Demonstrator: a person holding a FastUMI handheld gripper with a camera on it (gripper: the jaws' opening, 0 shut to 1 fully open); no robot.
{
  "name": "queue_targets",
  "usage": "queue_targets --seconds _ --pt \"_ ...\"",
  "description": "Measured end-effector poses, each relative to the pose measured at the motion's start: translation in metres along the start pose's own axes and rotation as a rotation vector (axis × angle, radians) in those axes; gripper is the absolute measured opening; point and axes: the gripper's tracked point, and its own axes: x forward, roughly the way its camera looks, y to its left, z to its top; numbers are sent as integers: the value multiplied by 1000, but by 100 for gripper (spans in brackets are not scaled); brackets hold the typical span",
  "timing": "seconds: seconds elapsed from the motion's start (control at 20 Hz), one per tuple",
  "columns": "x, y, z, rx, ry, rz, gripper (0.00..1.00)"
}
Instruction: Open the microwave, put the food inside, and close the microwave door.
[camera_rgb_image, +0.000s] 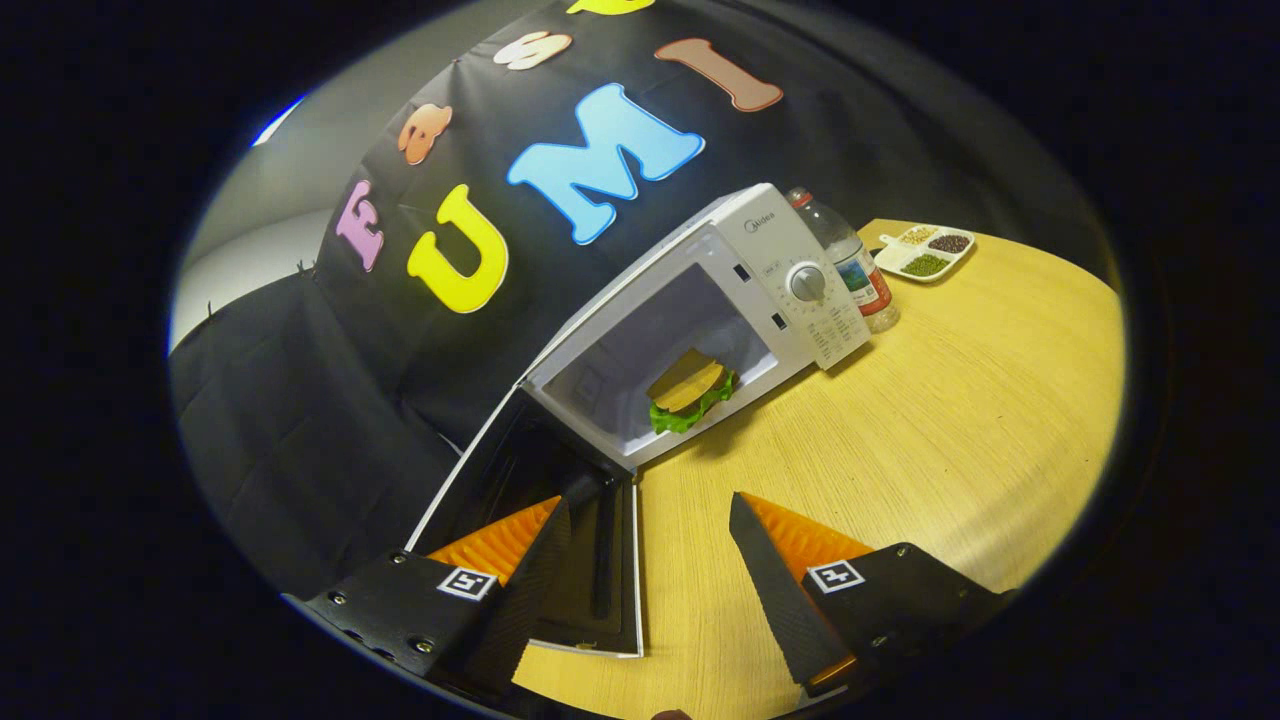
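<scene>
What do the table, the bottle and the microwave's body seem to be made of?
Table: probably wood or laminate, matte, fine grain lines. Bottle: probably clear plastic, see-through wall, labelled. Microwave: white painted metal or plastic, smooth; the open gripper has its fingers apart by the open door.

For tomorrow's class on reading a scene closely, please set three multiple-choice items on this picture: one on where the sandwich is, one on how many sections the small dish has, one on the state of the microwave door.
1. Where does the sandwich lie?
A. on the table beside the bottle
B. inside the microwave
C. between the gripper's fingers

2. How many sections has the small dish?
A. one
B. three
C. six

3. How does the microwave door stand?
A. swung open
B. fully closed
C. taken off and lying on the table

Answers:
1 B, it rests on the floor of the cavity, beyond the fingers.
2 B, three fillings lie apart in it.
3 A, it hangs open, its edge between the fingers of the open gripper, which hold nothing.
</scene>
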Motion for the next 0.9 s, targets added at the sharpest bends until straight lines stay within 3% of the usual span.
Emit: queue_targets --seconds 0.4,0.9 --pt "-51 83 -21 -245 -37 153 97" --pt "-63 223 -62 -525 -102 433 97"
